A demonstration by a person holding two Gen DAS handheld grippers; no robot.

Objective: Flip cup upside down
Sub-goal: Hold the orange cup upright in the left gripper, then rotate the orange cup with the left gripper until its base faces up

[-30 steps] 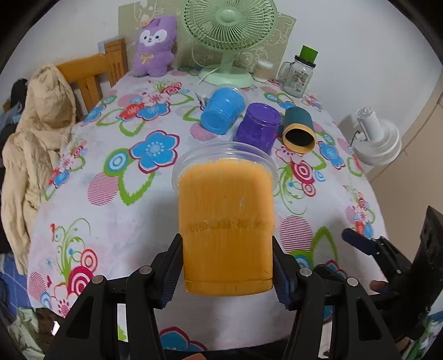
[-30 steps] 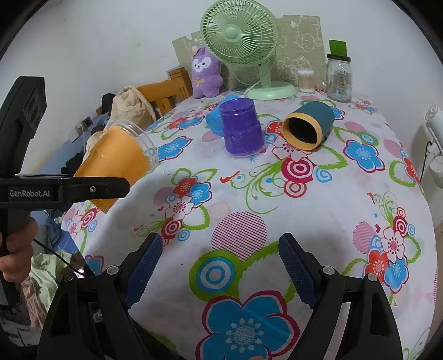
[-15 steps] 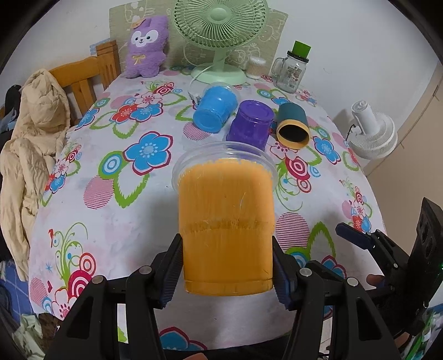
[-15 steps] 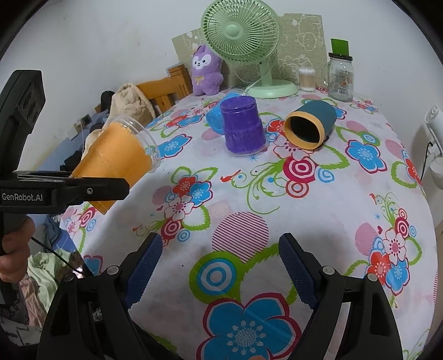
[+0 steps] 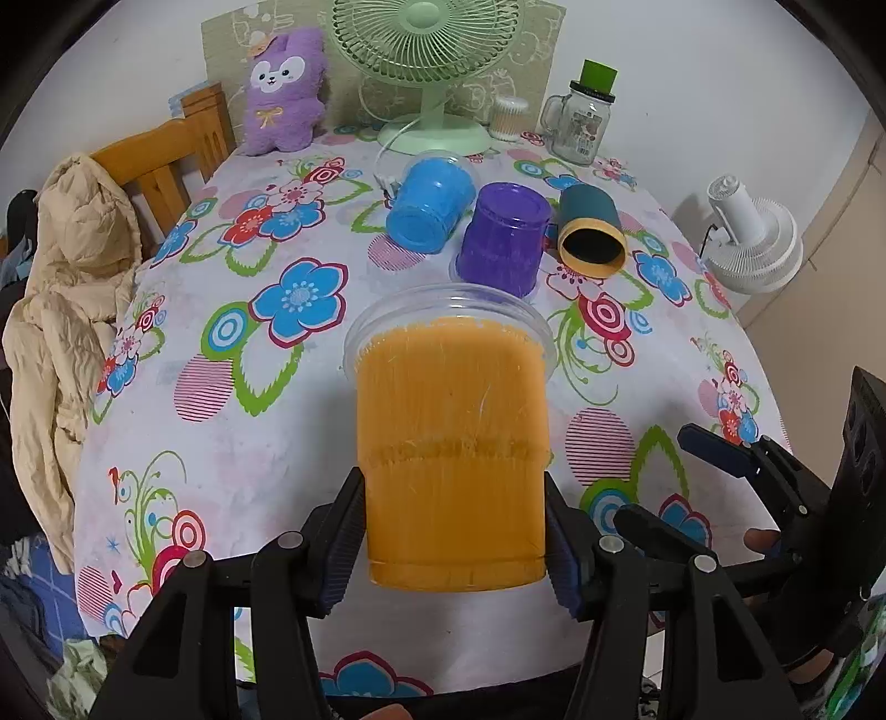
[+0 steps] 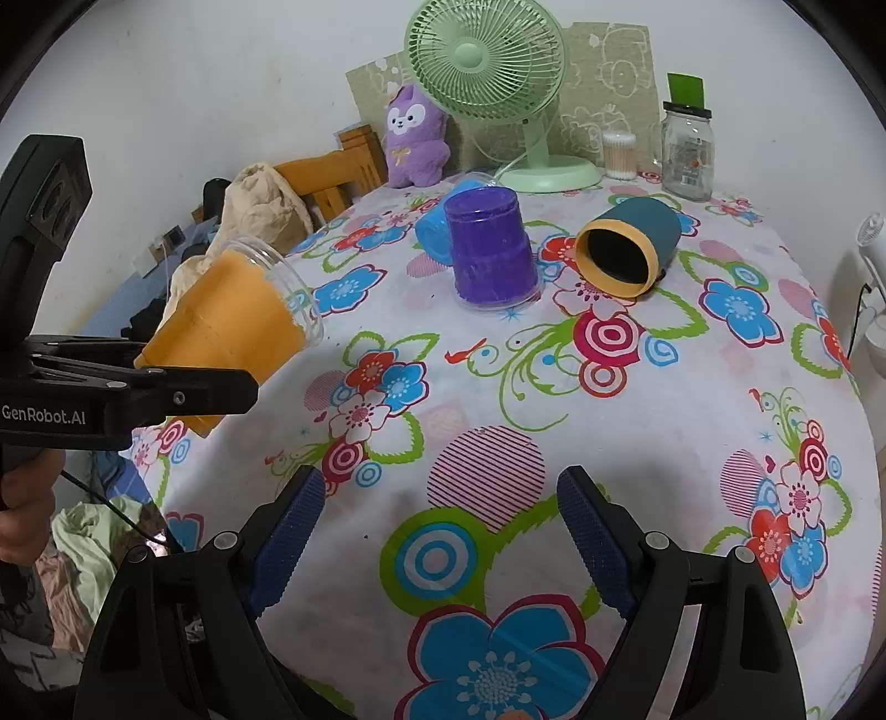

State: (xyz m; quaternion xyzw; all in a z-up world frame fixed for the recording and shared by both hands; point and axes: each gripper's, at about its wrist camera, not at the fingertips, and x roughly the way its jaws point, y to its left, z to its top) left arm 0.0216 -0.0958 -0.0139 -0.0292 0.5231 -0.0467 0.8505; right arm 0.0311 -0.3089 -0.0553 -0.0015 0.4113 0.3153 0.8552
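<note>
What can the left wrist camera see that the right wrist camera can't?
Only the left wrist view shows the orange cup squeezed between the left gripper jaws, and the whole white floor fan. Only the right wrist view shows the open right gripper from behind, and the cup from the side, tilted above the table edge. Both show the purple cup standing upside down, the green fan and the plush bunny.

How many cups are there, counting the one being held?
4. The orange cup is held in the left gripper above the table's near edge. The blue cup, purple cup and dark teal cup sit mid-table. None looks hidden.
</note>
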